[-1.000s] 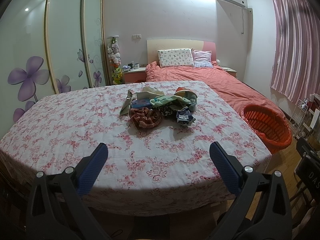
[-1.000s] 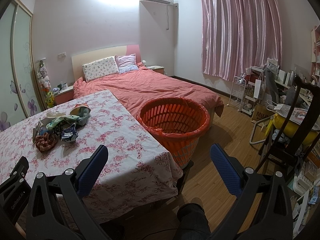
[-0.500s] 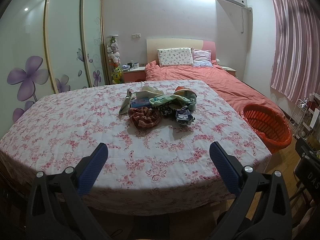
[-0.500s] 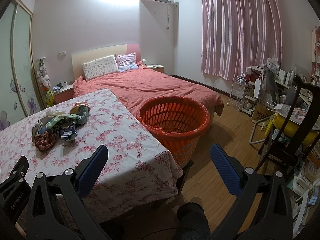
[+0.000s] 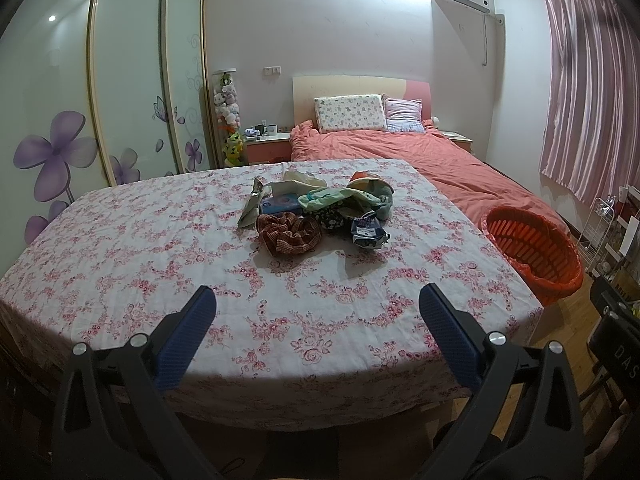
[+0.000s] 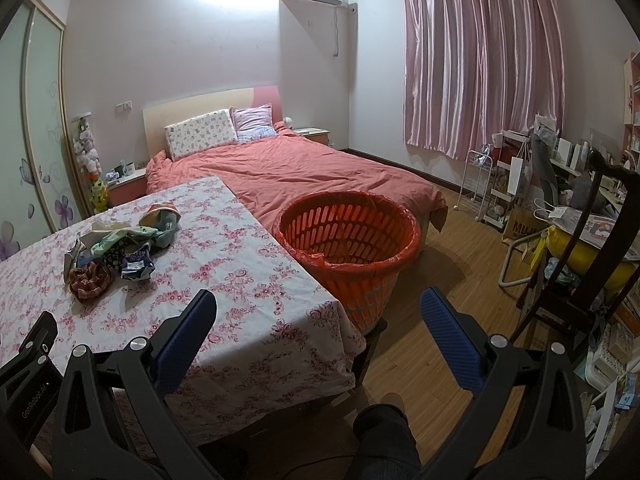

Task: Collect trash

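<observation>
1. The left tongs [image 5: 318, 308] stand wide apart and hold nothing, poised over the near edge of the desk [image 5: 160, 240] with its pink floral cloth.
2. Straight ahead of the left tongs, well apart from them, a heap of trash [image 5: 320, 212] lies near the middle of the desk.
3. At the near side of the heap sits a brown checked cloth bundle [image 5: 289, 235]; just right of it lies a crumpled blue and white wrapper [image 5: 369, 232].
4. Behind these lie a blue box [image 5: 280, 204], a silvery foil pouch [image 5: 251, 208] at the left end, and a pale green crumpled piece [image 5: 340, 196].
5. The right tongs [image 6: 318, 312] are also spread wide and hold nothing, straddling the desk's right corner and the wood floor [image 6: 460, 280].
6. Just ahead of the right tongs stands an orange basket [image 6: 348, 236] lined with an orange bag, touching or just beside the desk's edge and the foot of the bed [image 6: 300, 172].
7. From the right tongs the heap lies far to the left.
</observation>
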Available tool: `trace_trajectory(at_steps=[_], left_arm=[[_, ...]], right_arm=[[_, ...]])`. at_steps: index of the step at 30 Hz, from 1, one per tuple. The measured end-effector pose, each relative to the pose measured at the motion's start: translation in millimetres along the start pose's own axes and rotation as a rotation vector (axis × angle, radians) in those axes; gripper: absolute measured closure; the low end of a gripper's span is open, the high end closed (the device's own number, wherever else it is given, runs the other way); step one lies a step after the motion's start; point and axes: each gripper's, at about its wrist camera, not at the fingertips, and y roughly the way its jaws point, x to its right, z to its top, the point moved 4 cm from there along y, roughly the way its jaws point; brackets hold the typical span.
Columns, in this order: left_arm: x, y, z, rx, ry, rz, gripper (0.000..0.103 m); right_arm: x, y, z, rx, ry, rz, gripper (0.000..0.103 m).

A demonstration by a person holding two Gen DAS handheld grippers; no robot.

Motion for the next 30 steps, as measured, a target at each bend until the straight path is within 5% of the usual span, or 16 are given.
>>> trace_trajectory(at_steps=[23,30], left_arm=[[1,4,-3,-0.011,0.000,0.001,0.004],[-20,28,2,-0.022,-0.032,0.047,0.004]], right_arm=[[3,3,-5,-0.010,-0.002,-0.002,0.002],[-8,16,-2,-0.008,-0.008,0.061,0.002]])
